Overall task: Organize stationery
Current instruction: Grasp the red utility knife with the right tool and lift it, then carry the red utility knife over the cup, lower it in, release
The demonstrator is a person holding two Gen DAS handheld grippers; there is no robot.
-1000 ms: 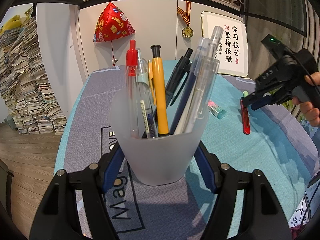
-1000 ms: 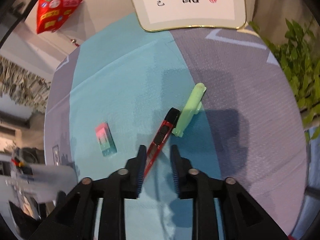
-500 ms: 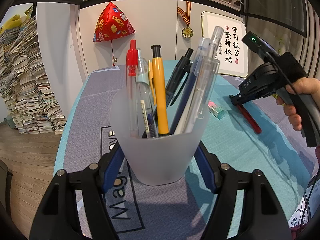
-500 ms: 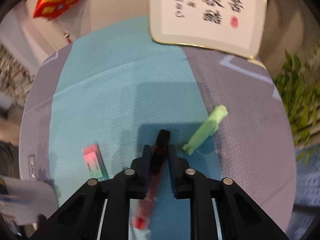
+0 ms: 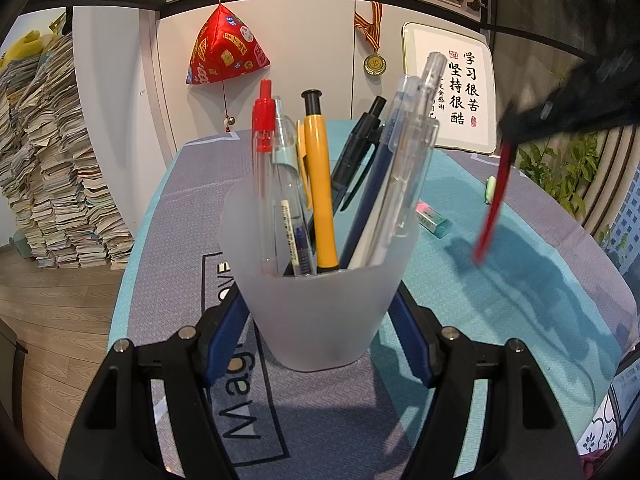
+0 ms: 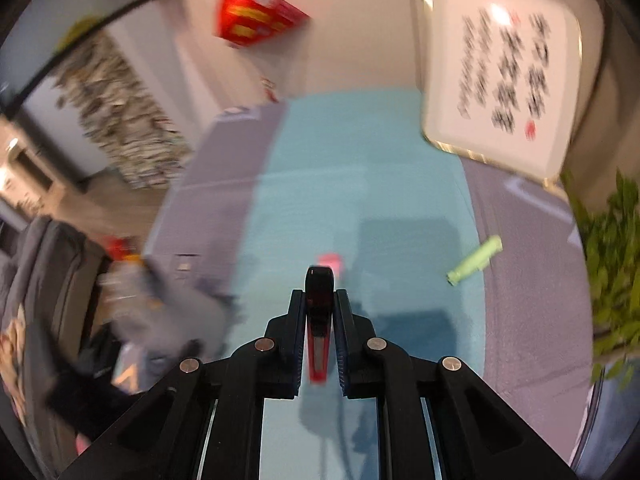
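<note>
My left gripper [image 5: 320,320] is shut on a frosted white pen cup [image 5: 320,304] that stands on the tablecloth [image 5: 520,312] and holds several pens. In the right wrist view my right gripper [image 6: 319,300] is shut on a red pen with a black cap [image 6: 319,316], lifted off the cloth. From the left wrist view the same red pen [image 5: 493,204] hangs slanted in the air at the right, under the blurred black right gripper [image 5: 516,130]. A pink and teal eraser [image 5: 432,220] and a light green marker [image 6: 476,266] lie on the cloth.
A framed calligraphy board [image 5: 456,100] leans at the table's back. A red pyramid ornament [image 5: 224,56] and a medal [image 5: 375,64] hang on the cabinet. Stacked papers [image 5: 48,168] stand on the floor at left; a green plant [image 6: 608,264] is at right.
The right gripper closed on the red pen, lifted it off the cloth and rolled. The left gripper and cup stayed still.
</note>
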